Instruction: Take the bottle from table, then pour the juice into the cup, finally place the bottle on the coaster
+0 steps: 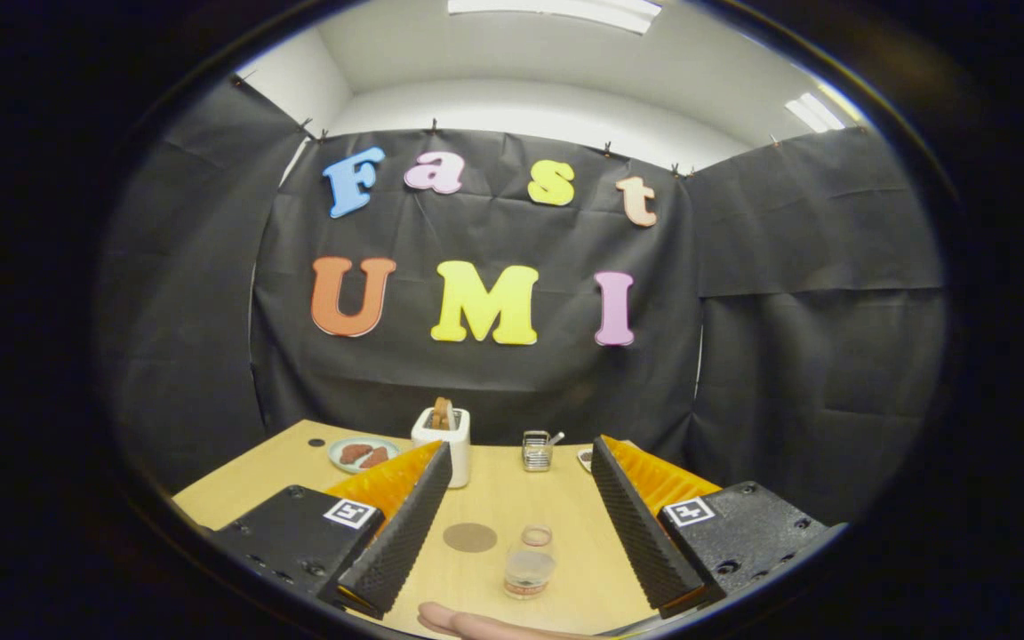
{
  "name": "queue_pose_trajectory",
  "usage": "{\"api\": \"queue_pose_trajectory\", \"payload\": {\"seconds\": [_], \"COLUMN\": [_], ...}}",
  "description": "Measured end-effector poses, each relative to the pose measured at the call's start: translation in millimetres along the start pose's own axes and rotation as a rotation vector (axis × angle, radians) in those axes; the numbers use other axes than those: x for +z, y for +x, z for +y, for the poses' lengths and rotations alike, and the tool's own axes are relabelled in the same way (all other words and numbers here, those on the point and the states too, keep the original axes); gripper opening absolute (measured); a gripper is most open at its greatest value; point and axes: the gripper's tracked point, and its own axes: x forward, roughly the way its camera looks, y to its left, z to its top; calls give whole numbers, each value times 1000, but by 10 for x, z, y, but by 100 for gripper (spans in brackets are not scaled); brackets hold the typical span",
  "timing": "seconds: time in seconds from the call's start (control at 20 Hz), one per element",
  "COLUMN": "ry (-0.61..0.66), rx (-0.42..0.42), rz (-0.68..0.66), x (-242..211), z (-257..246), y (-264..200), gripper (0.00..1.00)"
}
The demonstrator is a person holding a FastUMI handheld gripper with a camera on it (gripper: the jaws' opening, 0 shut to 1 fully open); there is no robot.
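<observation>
A person's hand (476,625) lies nearest of all, its edge showing just below the hand-held gripper (516,524), whose two fingers are spread wide and pinch nothing. Between those fingers, on the pale wooden tabletop (281,462), stands a small clear cup (529,569), seen from above; whether it holds any juice cannot be told. Just beyond the cup sits a small round thing (537,535) with a pale rim, perhaps a cap or a second little vessel; it is too small to name. To the left of the cup, close by, lies a flat round brown coaster (469,537), bare on top. Far beyond the cup, near the back of the tabletop, stand a white toaster (443,437) with a slice poking out, a plate (363,454) with reddish food left of it, and a small glass holder (537,450) with a spoon-like handle to its right. No bottle can be made out with certainty. Judging from this, the task seems at its very start: nothing is gripped, so the taking, the pouring and the setting on the coaster all appear left to do.
</observation>
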Motion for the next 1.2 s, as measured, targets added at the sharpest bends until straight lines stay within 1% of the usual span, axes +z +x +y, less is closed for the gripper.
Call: {"api": "queue_pose_trajectory", "payload": {"seconds": [0.45, 0.55, 0.7, 0.8, 1.05, 1.2], "ry": [13, 18, -20, -41, -46, -42], "rx": [2, 18, -11, -19, 15, 10], "rz": [13, 21, 10, 4, 66, 87], "x": [-522, -642, -766, -856, -1205, -1375], "z": [-202, -202, -306, -286, -137, -157], "y": [201, 232, 289, 316, 383, 445], "gripper": [100, 100, 100, 100, 100, 100]}}
